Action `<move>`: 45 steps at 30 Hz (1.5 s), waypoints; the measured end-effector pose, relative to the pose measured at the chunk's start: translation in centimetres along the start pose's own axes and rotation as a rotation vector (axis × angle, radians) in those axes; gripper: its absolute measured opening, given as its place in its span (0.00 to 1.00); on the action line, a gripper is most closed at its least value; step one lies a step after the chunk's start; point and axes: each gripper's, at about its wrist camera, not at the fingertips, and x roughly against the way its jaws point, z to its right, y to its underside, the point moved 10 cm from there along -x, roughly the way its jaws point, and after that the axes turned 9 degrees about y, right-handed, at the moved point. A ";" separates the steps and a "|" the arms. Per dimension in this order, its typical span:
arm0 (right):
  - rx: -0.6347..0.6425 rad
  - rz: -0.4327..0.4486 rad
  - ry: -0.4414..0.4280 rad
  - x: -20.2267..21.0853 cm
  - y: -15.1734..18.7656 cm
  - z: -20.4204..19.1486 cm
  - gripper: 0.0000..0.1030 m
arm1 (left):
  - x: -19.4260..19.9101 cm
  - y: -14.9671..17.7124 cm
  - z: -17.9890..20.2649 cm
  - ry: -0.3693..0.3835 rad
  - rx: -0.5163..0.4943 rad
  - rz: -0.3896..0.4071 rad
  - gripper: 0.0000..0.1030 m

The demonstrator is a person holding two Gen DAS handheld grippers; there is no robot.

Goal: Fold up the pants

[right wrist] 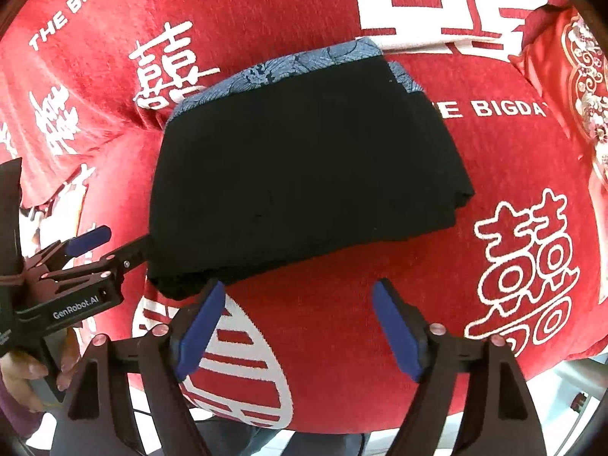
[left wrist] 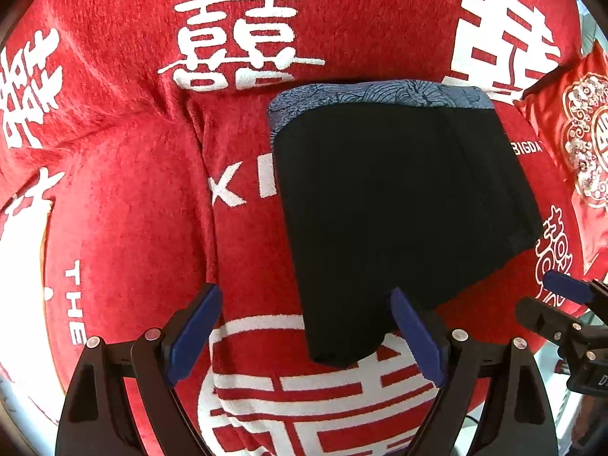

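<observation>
The black pants (left wrist: pixel 395 197) lie folded into a compact stack on the red cover, with a blue patterned waistband (left wrist: pixel 380 97) at the far edge; they also show in the right wrist view (right wrist: pixel 304 167). My left gripper (left wrist: pixel 306 334) is open and empty, its jaws either side of the stack's near left corner. My right gripper (right wrist: pixel 296 326) is open and empty, just short of the stack's near edge. The left gripper also shows from the side in the right wrist view (right wrist: pixel 117 243), at the stack's left corner. The right gripper shows at the right edge of the left wrist view (left wrist: pixel 547 300).
A red cover (left wrist: pixel 133 190) with white characters and lettering spreads over the soft surface. A red embroidered cushion (left wrist: pixel 577 133) lies at the far right, also in the right wrist view (right wrist: pixel 581 76). The cover's front edge (right wrist: pixel 380 429) drops off close to the grippers.
</observation>
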 end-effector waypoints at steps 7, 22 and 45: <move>-0.001 -0.029 -0.031 -0.8 -0.6 0.9 0.81 | -0.2 -0.5 -0.4 -0.022 0.022 -0.007 0.88; 0.004 -0.018 -0.104 -0.8 -6.1 5.5 0.81 | -0.8 -3.5 -1.4 -0.012 0.139 0.007 1.00; -0.014 -0.248 -0.507 -8.9 -10.8 10.9 0.82 | -7.8 -7.8 -1.0 0.318 0.207 -0.080 1.00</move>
